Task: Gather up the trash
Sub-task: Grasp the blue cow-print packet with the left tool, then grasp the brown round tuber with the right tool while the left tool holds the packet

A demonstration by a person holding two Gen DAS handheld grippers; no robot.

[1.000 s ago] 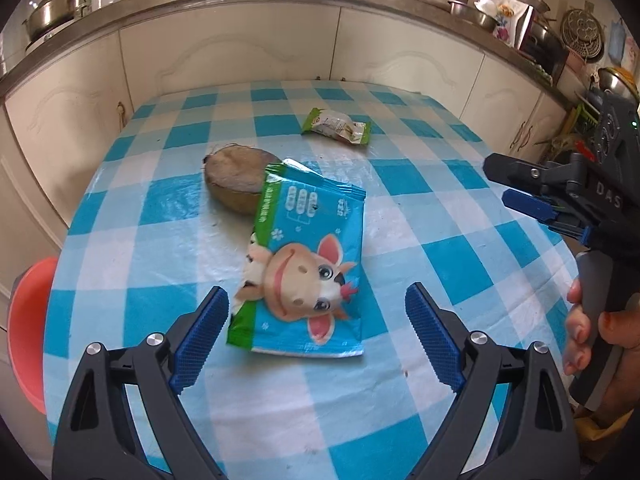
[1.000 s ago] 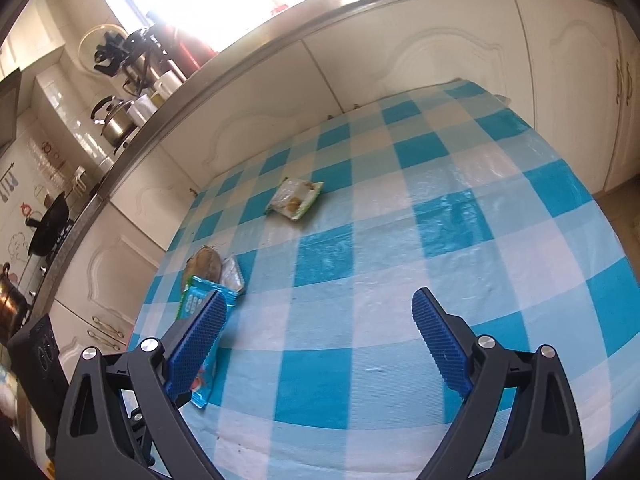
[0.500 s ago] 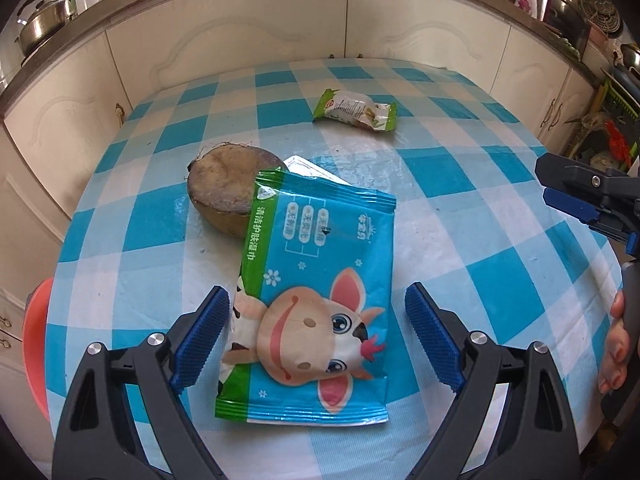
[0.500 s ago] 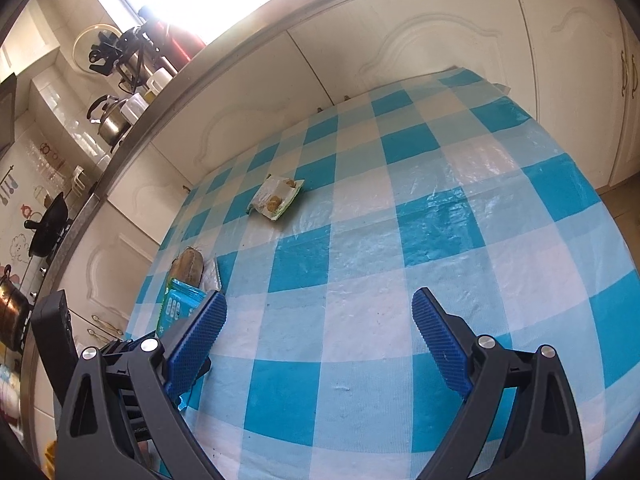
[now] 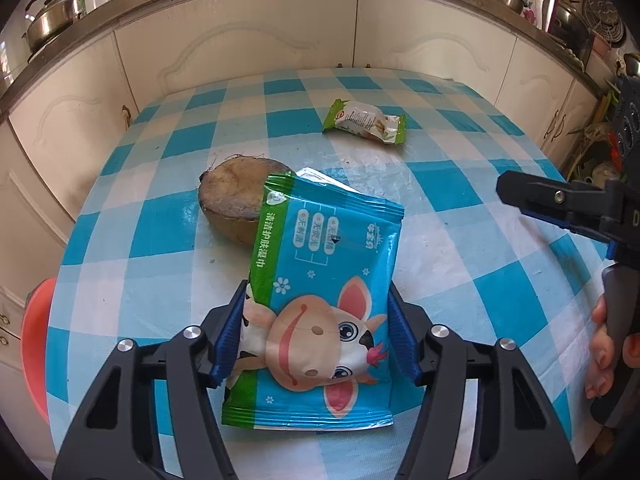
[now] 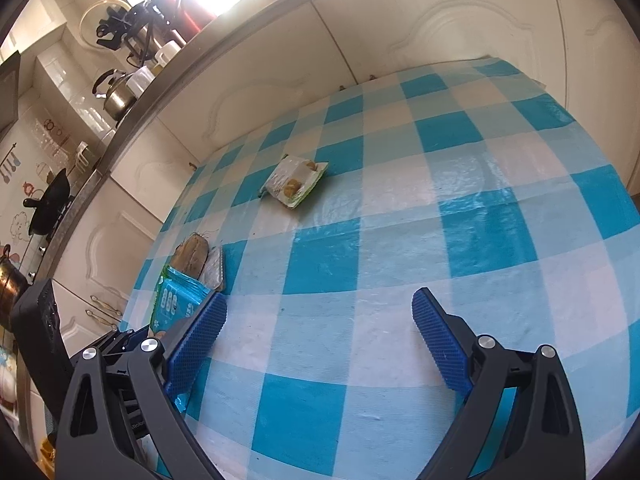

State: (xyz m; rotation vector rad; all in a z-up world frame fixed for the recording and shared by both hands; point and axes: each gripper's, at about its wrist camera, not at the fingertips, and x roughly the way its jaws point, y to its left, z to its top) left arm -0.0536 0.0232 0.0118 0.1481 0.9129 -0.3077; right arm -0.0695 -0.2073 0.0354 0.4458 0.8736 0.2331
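**First wrapper gripped, two pieces left**

While the right gripper (image 6: 318,340) hung released, the left gripper (image 5: 316,340) clenched the wipes packet (image 5: 320,300) at the table's near edge; snack wrapper (image 5: 366,122) far off and coconut shell (image 5: 236,208) remained uncollected.

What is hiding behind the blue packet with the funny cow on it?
Behind the blue cow packet sits a brown coconut shell, partly covered by it. A silvery wrapper peeks out beside the shell. The packet covers most of that wrapper, so what it is cannot be told.
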